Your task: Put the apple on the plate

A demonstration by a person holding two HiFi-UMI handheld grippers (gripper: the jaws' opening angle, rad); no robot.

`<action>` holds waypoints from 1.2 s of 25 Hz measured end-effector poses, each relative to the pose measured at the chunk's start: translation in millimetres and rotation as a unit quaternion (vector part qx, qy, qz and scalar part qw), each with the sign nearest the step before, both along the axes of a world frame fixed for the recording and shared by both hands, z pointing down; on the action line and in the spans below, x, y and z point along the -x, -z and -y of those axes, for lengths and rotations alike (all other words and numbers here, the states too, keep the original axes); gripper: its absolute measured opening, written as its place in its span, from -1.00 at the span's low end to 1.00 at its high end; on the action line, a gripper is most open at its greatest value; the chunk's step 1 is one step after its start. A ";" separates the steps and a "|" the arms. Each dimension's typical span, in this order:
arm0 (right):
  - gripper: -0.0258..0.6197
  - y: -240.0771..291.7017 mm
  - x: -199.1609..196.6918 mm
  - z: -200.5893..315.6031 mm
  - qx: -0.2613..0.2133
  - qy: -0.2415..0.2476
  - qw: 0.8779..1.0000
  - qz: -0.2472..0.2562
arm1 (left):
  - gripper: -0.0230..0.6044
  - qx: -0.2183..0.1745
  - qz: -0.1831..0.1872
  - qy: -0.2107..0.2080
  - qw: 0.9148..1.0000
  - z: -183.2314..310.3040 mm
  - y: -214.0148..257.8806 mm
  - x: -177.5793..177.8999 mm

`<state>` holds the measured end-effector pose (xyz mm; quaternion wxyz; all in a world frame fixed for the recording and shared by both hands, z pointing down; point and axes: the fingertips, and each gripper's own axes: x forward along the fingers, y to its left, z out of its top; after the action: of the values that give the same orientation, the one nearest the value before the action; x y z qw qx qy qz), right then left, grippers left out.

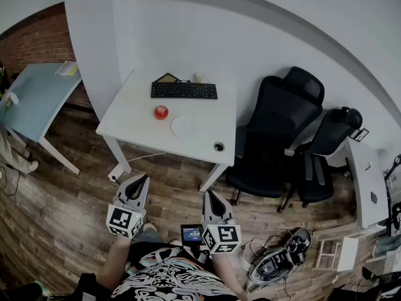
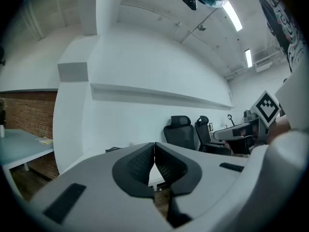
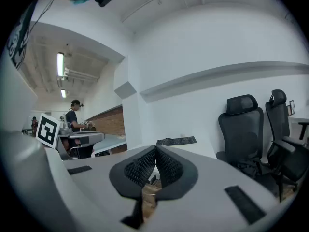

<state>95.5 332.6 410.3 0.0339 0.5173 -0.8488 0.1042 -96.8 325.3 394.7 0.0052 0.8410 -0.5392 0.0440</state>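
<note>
A red apple (image 1: pixel 161 112) sits on the white table (image 1: pixel 207 144), left of a round white plate (image 1: pixel 183 126) that lies flat near the table's front. Both grippers hang well short of the table, over the wooden floor. My left gripper (image 1: pixel 145 178) is shut with nothing between its jaws, its tips meeting in the left gripper view (image 2: pixel 154 144). My right gripper (image 1: pixel 207 194) is shut and empty too, its tips touching in the right gripper view (image 3: pixel 156 149). Neither apple nor plate shows in the gripper views.
A black keyboard (image 1: pixel 184 90) lies at the table's back, seen also as the keyboard (image 3: pixel 176 140). Two black office chairs (image 1: pixel 276 137) stand right of the table. A light blue table (image 1: pixel 34 99) is at left, and cables and gear (image 1: pixel 276 259) lie on the floor.
</note>
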 end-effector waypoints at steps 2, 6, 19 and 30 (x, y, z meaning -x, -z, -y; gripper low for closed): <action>-0.83 0.5 -2.0 0.3 0.000 0.000 1.000 0.001 | -0.87 0.001 0.001 0.001 1.000 -0.2 0.2 -1.0; -0.83 -2.1 -2.4 -2.7 0.001 0.000 1.000 0.002 | -0.87 0.002 0.002 0.002 1.000 -5.8 -1.3 -1.7; -0.83 5.3 1.7 -5.2 -0.004 -0.004 1.000 0.026 | -0.87 -0.001 0.009 0.025 1.000 -19.4 6.6 12.6; -0.83 -3.6 -5.7 24.7 -0.001 -0.016 1.000 0.006 | -0.87 0.004 0.010 0.020 1.000 9.1 -5.0 7.9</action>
<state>101.3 307.9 413.9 0.0268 0.5306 -0.8405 0.1067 -104.7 316.2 399.7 0.0040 0.8296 -0.5557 0.0544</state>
